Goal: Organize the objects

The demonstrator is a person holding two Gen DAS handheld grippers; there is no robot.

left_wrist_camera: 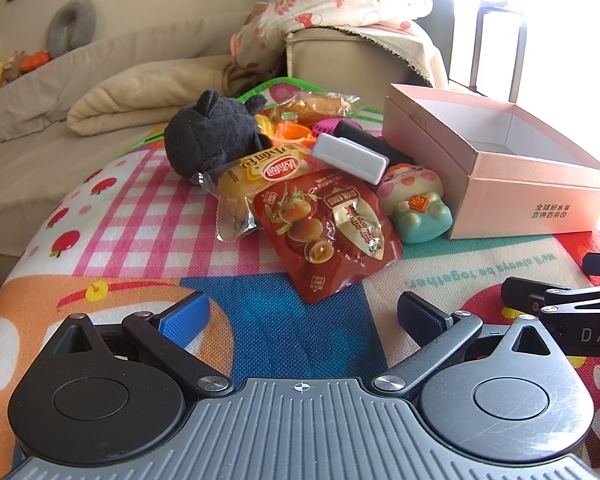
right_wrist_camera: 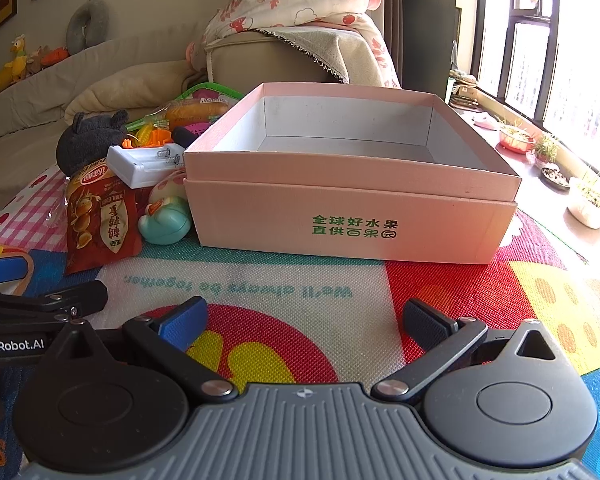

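Both grippers, the left [left_wrist_camera: 300, 316] and the right [right_wrist_camera: 304, 316], are wide open and hold nothing, probably because the snacks [left_wrist_camera: 328, 232] and toys [left_wrist_camera: 416, 204] lie heaped just left of the empty box [right_wrist_camera: 352, 216].

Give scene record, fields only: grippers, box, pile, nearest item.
left gripper: open, holds nothing
right gripper: open, holds nothing
box: pink, open top, nothing visible inside
pile: left of box, on mat
nearest item: red pouch, ahead of left gripper
others: black plush, bread pack, white case, pig toy
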